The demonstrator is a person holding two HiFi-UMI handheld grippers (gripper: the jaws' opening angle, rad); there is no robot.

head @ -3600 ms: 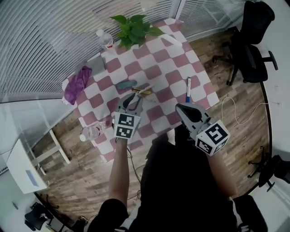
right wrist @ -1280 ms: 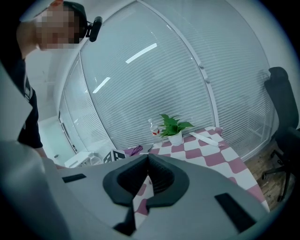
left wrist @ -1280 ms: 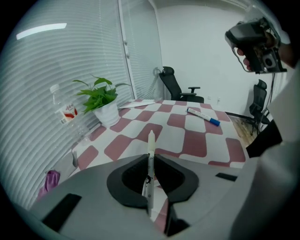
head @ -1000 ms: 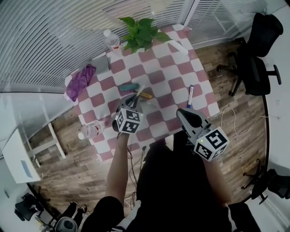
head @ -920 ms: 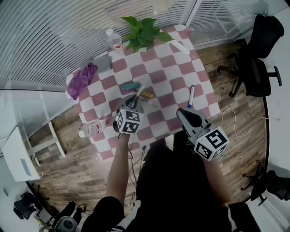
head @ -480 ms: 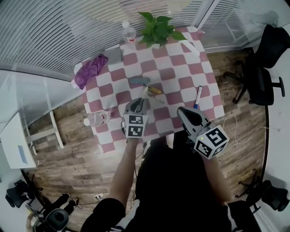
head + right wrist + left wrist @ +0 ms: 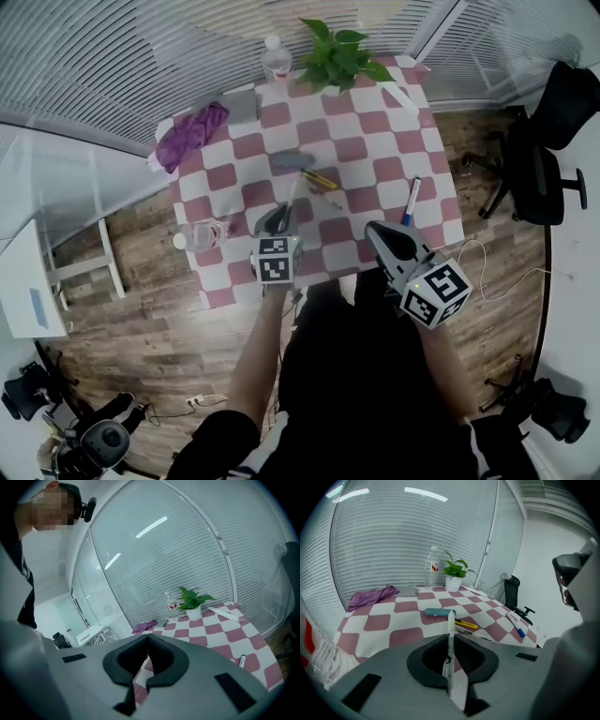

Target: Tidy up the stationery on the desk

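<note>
Clamping a white pen (image 7: pixel 450 625) between narrowly parted jaws, the left gripper (image 7: pixel 279 215) hangs over the near part of the table (image 7: pixel 376 142). The pen runs along the line of the jaws and sticks out past their tips, towards a teal case (image 7: pixel 292 160) lying in the middle of the checked cloth. A yellow pen (image 7: pixel 321 180) lies just beside the case, on its right.

The right gripper (image 7: pixel 376 231) is closed with nothing between its jaws, and sits over the near right edge of the table. A blue marker (image 7: pixel 411 202) lies just beyond it, close to the right edge and well apart from the case.

At the far edge a plant (image 7: pixel 342 56) and an upright bottle (image 7: pixel 277 58) stand side by side. A purple cloth (image 7: pixel 190 136) is bunched at the far left corner. A second bottle (image 7: pixel 199 235) lies on its side at the left edge, to the left of the left gripper.
</note>
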